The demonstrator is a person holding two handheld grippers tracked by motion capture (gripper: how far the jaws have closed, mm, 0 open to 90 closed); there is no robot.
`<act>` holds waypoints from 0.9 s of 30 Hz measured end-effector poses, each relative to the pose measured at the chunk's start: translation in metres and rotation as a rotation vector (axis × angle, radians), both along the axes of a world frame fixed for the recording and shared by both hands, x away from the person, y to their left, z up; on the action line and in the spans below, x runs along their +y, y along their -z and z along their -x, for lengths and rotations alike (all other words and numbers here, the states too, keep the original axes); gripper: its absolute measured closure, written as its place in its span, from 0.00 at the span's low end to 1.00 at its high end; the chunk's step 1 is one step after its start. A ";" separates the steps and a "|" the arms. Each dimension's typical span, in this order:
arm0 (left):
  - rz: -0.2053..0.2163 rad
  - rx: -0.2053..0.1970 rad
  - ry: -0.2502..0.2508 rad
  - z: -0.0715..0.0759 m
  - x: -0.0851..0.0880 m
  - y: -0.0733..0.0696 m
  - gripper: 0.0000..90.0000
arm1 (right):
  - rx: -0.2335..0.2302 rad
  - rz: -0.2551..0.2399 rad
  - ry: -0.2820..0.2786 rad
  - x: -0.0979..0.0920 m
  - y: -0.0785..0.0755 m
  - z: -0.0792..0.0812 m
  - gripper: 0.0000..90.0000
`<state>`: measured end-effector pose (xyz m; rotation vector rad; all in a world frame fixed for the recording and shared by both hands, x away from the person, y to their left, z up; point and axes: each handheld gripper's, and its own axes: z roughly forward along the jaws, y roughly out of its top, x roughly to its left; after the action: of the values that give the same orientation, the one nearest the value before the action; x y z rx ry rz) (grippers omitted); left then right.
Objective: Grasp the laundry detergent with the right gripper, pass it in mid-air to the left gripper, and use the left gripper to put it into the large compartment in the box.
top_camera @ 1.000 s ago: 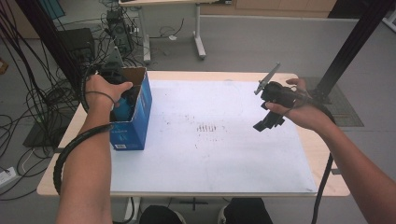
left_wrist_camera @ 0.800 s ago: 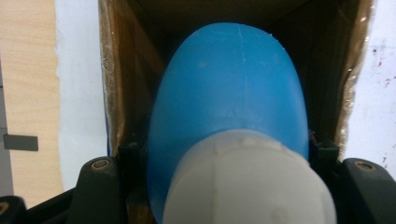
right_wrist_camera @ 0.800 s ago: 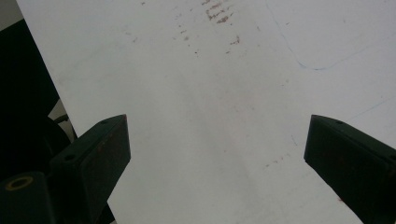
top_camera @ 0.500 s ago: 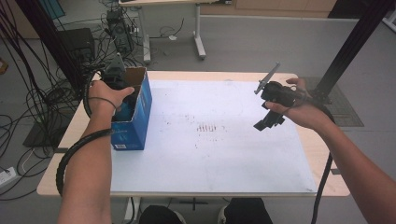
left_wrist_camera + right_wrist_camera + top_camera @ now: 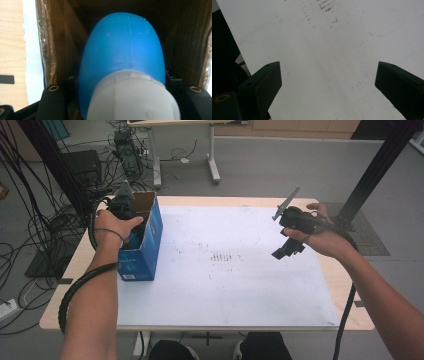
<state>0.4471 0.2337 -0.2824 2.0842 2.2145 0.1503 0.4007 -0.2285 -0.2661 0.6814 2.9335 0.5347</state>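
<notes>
A blue bottle [image 5: 122, 50] with a white cap [image 5: 132, 97] hangs inside an open cardboard box [image 5: 146, 255] with blue outer walls, at the table's left edge. My left gripper [image 5: 122, 82] is shut on the bottle, one jaw on each side of its body, and reaches down into the box's mouth [image 5: 131, 231] in the high view. The box's brown inner walls [image 5: 60, 45] surround the bottle. My right gripper [image 5: 282, 251] is held above the right part of the white sheet [image 5: 225, 290], and its jaws [image 5: 328, 75] are open with nothing between them.
The white sheet covers most of the wooden table [image 5: 345, 285] and bears faint dark marks [image 5: 222, 257] near its middle. Cables and equipment [image 5: 125, 150] lie on the floor behind the table at left. A black post [image 5: 375, 165] stands at the back right.
My left hand has shifted slightly at the box's mouth, and less of the blue bottle shows above the rim. The right hand has kept still.
</notes>
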 end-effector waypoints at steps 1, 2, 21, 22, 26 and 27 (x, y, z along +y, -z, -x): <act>0.000 -0.003 -0.001 0.000 0.000 0.000 0.41 | -0.003 -0.001 0.001 0.000 0.000 0.000 0.08; 0.000 -0.003 -0.002 0.001 0.000 0.000 0.41 | -0.004 0.000 0.001 0.000 -0.001 0.000 0.08; -0.008 -0.002 -0.006 0.000 -0.002 0.001 0.41 | -0.007 0.001 0.000 -0.001 -0.007 -0.002 0.08; -0.008 -0.003 -0.006 0.000 -0.002 0.001 0.41 | -0.008 0.002 -0.001 -0.001 -0.007 -0.002 0.08; -0.011 -0.005 -0.006 0.000 -0.003 0.001 0.41 | -0.014 0.000 -0.001 -0.002 -0.011 -0.002 0.08; -0.011 -0.002 -0.007 0.000 -0.003 0.001 0.41 | -0.015 0.001 0.000 -0.002 -0.011 -0.002 0.08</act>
<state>0.4473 0.2307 -0.2831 2.0807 2.2247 0.1654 0.4030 -0.2307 -0.2548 0.6738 2.9198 0.5363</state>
